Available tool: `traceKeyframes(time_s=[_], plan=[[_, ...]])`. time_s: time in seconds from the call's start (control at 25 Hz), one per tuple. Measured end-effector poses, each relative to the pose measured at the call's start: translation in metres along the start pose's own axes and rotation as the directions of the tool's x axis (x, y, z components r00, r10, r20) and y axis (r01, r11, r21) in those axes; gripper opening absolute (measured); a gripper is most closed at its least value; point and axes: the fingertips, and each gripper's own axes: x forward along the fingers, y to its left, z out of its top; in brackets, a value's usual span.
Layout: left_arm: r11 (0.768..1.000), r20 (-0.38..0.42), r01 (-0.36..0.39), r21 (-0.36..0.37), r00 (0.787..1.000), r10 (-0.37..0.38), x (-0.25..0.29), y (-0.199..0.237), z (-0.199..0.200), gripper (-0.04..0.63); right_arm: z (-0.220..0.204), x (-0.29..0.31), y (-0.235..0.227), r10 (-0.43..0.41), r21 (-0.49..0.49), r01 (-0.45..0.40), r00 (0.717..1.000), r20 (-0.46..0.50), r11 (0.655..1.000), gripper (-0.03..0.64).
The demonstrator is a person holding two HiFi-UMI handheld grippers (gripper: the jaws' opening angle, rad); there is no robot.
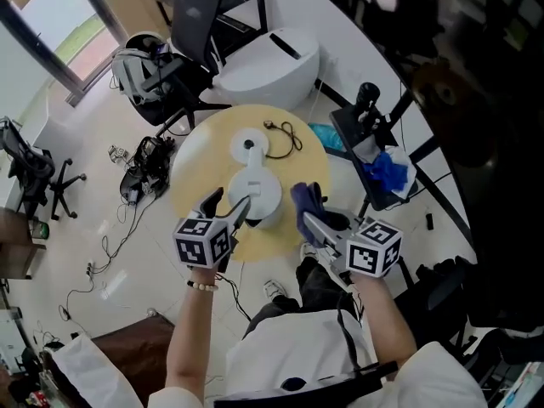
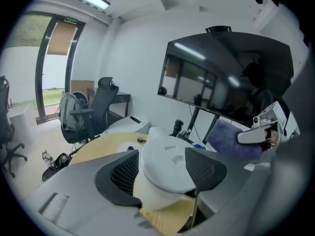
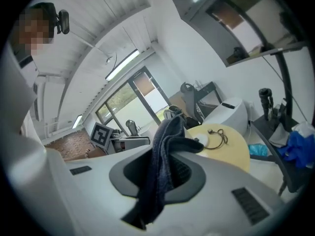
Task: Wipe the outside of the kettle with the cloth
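The kettle (image 2: 167, 168) looks like smooth, matt white plastic. The cloth (image 3: 165, 166) is dark blue fabric, soft and fuzzy. The table (image 1: 306, 155) top is pale, smooth wood.

Office, swivel chair (image 2: 101, 107), wall screen (image 2: 221, 77)

The rounded plastic kettle (image 1: 255, 192) is white, the round wooden table (image 1: 200, 151) pale yellow, the soft cloth (image 1: 306, 199) dark navy. The left gripper (image 1: 231, 204) and right gripper (image 1: 308, 222) carry cubes (image 1: 202, 241) with black-and-white square markers.

No legible text (green sign (image 2: 72, 19) too small to read)
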Motion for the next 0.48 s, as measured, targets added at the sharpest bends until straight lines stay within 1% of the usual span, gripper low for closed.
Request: traceKeyframes(time_s=[0.16, 0.24, 0.32, 0.48], plan=[[0.999, -0.073, 0.029, -0.028, 0.997, -0.031, 0.016, 0.002, -0.003, 0.301, 0.015, 0.028, -0.019, 0.116, 0.007, -0.116, 0.993, -0.027, 0.993, 0.063], [0.999, -0.095, 0.028, -0.034, 0.995, -0.031, 0.019, 0.003, -0.005, 0.301, 0.019, 0.041, -0.025, 0.173, -0.022, -0.174, 0.983, -0.062, 0.984, 0.063], [0.999, -0.120, 0.024, -0.032, 0.992, -0.028, 0.021, 0.005, -0.008, 0.301, 0.021, 0.053, -0.029, 0.229, -0.071, -0.238, 0.966, -0.119, 0.969, 0.063], [0.999, -0.149, 0.037, -0.036, 0.988, -0.042, 0.021, 0.005, -0.010, 0.302, 0.027, 0.078, -0.038, 0.319, -0.146, -0.356, 0.920, -0.229, 0.923, 0.063]])
